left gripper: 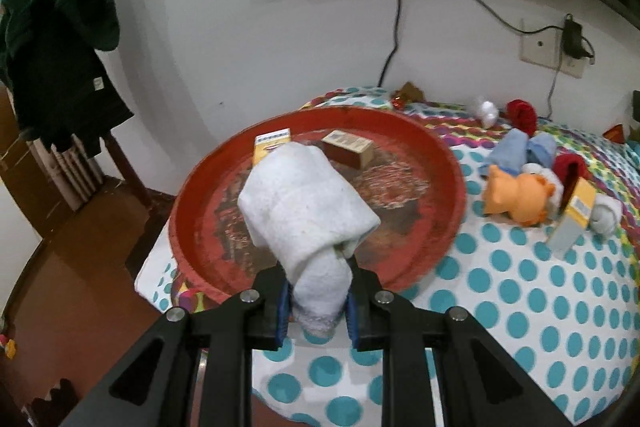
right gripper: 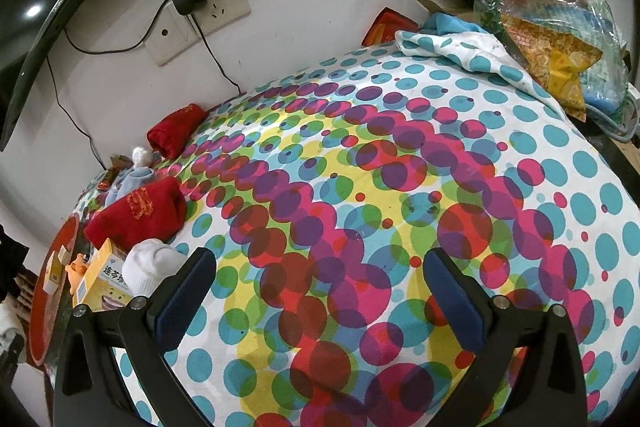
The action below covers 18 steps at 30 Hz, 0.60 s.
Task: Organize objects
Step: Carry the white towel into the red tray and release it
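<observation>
Pinching a rolled white sock (left gripper: 308,215) between the blue pads of the left tongs (left gripper: 318,307), held above the near rim of a round red tray (left gripper: 424,143). Sock end protruding toward the camera; bulk of the roll hanging over the tray interior. Inside the tray, at the far side: a yellow-and-white box (left gripper: 272,143) and a brown box (left gripper: 348,147), apart from each other. Tray resting on a dotted bedspread (left gripper: 520,287). Right of the tray, well apart: an orange soft toy (left gripper: 516,199), light blue socks (left gripper: 520,151), red socks (left gripper: 524,115), another yellow box (left gripper: 572,215), possibly more white socks, blurred. Right tongs (right gripper: 320,287) spread wide, nothing between the pads, hovering over bare bedspread. At its left: a red sock (right gripper: 136,215), a white sock (right gripper: 152,267).
</observation>
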### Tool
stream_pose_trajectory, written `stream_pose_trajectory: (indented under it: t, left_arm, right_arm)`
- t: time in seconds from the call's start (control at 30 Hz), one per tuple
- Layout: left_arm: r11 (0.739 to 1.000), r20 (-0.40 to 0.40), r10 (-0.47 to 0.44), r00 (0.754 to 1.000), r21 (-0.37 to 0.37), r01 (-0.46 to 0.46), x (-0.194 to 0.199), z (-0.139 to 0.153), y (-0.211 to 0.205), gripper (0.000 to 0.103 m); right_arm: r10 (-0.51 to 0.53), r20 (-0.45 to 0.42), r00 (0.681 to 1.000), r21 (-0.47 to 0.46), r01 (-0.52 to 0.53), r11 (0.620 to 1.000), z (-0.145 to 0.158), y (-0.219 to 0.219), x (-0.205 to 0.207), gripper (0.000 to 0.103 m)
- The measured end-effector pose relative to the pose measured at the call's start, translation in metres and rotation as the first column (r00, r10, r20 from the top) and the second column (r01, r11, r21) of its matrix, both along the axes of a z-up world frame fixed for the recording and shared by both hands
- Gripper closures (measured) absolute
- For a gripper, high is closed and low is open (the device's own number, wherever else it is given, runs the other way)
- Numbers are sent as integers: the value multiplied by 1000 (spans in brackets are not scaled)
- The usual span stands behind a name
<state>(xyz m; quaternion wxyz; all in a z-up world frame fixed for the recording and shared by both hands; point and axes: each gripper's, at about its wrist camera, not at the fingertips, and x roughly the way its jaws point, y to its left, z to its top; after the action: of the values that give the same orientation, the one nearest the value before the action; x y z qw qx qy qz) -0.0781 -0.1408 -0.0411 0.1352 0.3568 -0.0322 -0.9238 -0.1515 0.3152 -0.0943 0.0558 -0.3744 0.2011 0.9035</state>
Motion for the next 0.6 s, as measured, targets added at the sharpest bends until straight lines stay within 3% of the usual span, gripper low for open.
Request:
stream_pose_trajectory:
  t: [0.4,0.6]
  left_arm:
    - [996,21,93,995,-17,-93,-16,-4,-62,81]
    - [990,21,137,990,20,-137,-25,6,-109,81]
  right_arm:
    - [12,6,1000,-2,-12,1000,-1,-4,-1,0]
    - [13,7,1000,-2,-13,1000,-1,-3,-1,0]
